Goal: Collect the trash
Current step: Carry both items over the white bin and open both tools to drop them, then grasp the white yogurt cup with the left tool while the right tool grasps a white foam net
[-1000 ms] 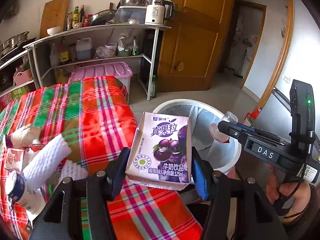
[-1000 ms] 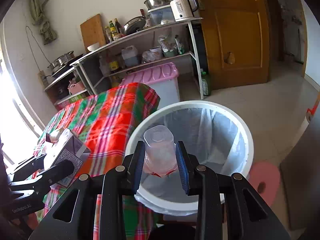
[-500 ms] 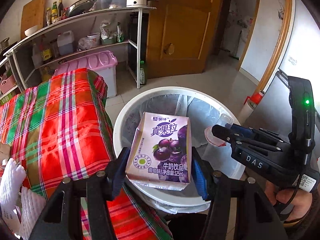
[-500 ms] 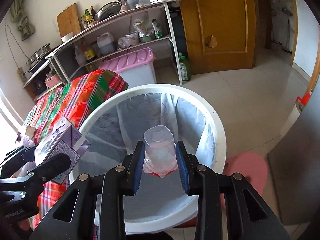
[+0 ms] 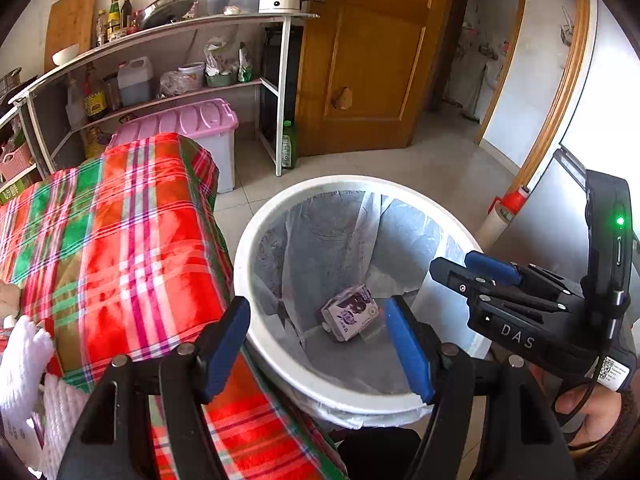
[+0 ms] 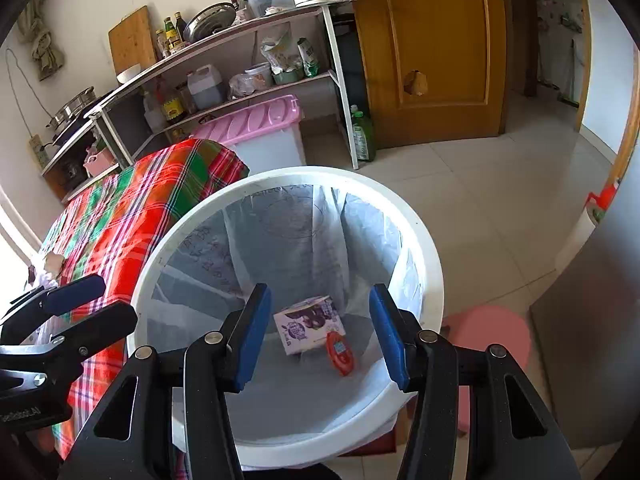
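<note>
We hold both grippers over the white bin (image 6: 432, 280), which stands on the floor right beside the table with the red and green checked cloth (image 5: 120, 240). The left gripper (image 5: 318, 344) has just been opening; its blue pads stand well apart with nothing between them. The right gripper (image 6: 320, 332) has likewise just been opening, and its jaws are wide and empty too. Down at the bottom of the bin, on the clear liner bag (image 6: 288, 240), the purple milk carton (image 6: 310, 322) lies on its side. Just beside it, touching or nearly so, lies a small cup with a red lid (image 6: 340, 354). On the near left edge of the table we see white foam netting (image 5: 24, 356). A pink stool (image 6: 492, 336) stands on the floor behind the bin.
</note>
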`<control>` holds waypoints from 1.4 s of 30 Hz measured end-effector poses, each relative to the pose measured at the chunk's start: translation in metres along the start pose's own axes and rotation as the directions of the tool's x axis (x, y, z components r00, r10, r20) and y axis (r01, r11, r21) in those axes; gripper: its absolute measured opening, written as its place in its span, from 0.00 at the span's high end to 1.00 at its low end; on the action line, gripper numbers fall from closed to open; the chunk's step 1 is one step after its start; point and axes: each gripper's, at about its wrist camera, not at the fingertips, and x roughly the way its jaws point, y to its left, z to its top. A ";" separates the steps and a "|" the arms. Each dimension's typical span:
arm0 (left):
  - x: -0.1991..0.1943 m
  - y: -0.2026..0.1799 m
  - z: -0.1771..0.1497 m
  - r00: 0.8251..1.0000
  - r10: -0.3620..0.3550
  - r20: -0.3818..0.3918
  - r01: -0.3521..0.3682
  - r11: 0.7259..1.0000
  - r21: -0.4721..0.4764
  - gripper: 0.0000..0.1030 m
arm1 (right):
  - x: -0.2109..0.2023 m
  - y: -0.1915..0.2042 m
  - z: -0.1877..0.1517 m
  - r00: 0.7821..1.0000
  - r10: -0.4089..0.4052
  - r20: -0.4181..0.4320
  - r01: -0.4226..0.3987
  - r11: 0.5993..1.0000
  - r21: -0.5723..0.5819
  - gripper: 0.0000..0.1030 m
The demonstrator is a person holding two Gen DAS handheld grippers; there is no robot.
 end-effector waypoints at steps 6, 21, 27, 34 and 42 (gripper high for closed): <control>-0.040 0.013 -0.012 0.997 0.020 0.076 -0.019 1.000 -0.023 0.29 | -0.018 0.014 -0.003 0.999 0.031 0.034 -0.031 1.000 -0.002 0.49; -0.126 0.083 -0.062 0.961 0.194 0.198 -0.162 0.973 -0.165 0.28 | -0.058 0.099 -0.026 0.978 0.194 0.080 -0.186 0.978 -0.095 0.49; -0.151 0.122 -0.094 0.937 0.288 0.200 -0.238 0.941 -0.240 0.28 | -0.055 0.142 -0.042 0.963 0.268 0.042 -0.260 0.956 -0.133 0.49; -0.168 0.176 -0.126 0.920 0.353 0.173 -0.276 0.893 -0.355 0.25 | -0.037 0.200 -0.062 0.946 0.321 -0.035 -0.322 0.927 -0.192 0.49; -0.168 0.217 -0.151 0.923 0.362 0.129 -0.283 0.867 -0.410 0.24 | -0.008 0.246 -0.074 0.928 0.350 -0.127 -0.370 0.906 -0.205 0.49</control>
